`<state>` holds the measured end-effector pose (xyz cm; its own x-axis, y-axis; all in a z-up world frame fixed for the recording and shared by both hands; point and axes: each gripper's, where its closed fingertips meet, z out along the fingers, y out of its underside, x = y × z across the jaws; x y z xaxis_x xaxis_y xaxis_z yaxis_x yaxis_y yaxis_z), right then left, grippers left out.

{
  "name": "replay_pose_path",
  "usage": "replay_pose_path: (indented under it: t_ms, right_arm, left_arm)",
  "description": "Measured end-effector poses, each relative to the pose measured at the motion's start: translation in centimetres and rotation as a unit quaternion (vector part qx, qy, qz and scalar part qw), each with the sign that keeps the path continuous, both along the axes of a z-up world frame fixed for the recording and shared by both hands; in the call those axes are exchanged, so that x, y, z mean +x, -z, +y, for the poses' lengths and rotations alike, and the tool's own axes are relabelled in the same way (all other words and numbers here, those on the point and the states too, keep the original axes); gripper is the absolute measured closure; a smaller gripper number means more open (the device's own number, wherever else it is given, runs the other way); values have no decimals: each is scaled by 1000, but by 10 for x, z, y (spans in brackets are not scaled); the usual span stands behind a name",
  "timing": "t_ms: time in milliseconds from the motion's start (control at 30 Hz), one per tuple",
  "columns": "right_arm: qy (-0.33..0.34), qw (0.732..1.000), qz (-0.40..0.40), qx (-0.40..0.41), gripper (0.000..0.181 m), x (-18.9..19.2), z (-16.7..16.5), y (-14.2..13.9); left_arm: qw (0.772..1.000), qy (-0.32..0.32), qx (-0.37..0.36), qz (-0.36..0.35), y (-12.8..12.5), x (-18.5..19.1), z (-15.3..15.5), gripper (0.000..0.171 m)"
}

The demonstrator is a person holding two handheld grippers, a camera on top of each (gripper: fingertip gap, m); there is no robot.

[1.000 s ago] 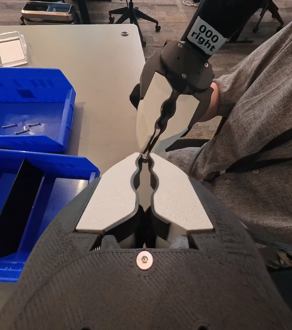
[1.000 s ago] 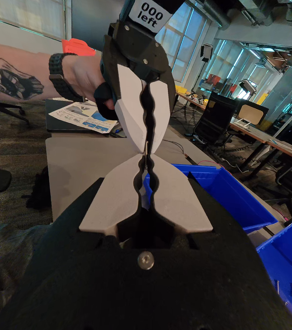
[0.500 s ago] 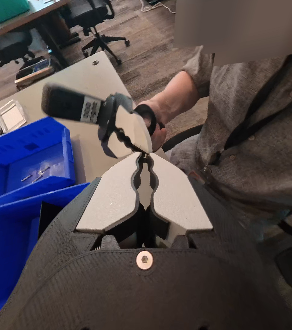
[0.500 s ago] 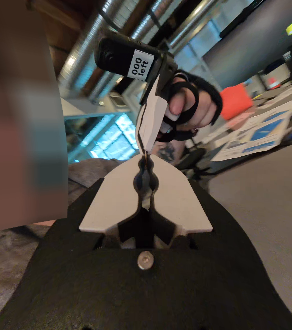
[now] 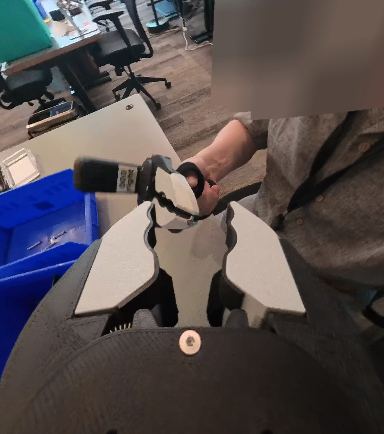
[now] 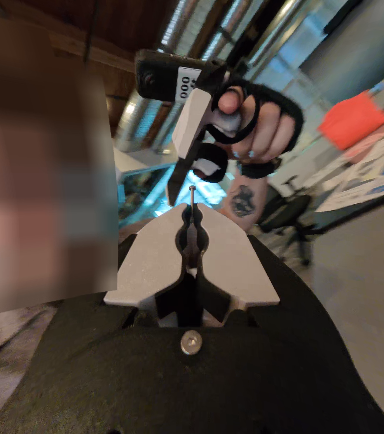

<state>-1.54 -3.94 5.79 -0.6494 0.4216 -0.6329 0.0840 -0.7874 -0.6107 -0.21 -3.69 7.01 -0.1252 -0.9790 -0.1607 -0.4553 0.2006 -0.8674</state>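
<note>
Left wrist view: left gripper (image 5: 189, 206) spread wide with nothing between its fingers, over the table (image 5: 106, 131) edge.
Right wrist view: right gripper (image 6: 192, 206) closed on a thin nail (image 6: 192, 202), pinched at the tips, head end sticking out past them.
Nail position: head just beside the left gripper's dark fingertip, apart from it; the right gripper's tip lies between the left gripper's spread fingers.
Bins: blue bin (image 5: 31, 211) left of the grippers holds a few loose nails (image 5: 47, 242); a second blue bin sits nearer.
Person: grey shirt (image 5: 327, 199), seated close behind the grippers.
</note>
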Motion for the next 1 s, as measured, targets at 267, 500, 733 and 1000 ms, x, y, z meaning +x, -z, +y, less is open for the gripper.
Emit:
replay_pose_path:
  t_ms: [267,500,733,1000]
  right_arm:
    - [347,821,-128,435,179,1,33,13]
    - [386,747,-163,516,179,-3,36,22]
    - [403,709,-174,552,179,-5,36,23]
    - [409,692,-173,569,179,-6,34,22]
  left_arm:
    - [977,-152,-138,54,23,-18,35,141]
    - [960,-173,-208,74,33,-15,34,153]
    - [945,-189,-261,59,41,-12,33,152]
    - [936,-178,-302,27,38,-9,29,162]
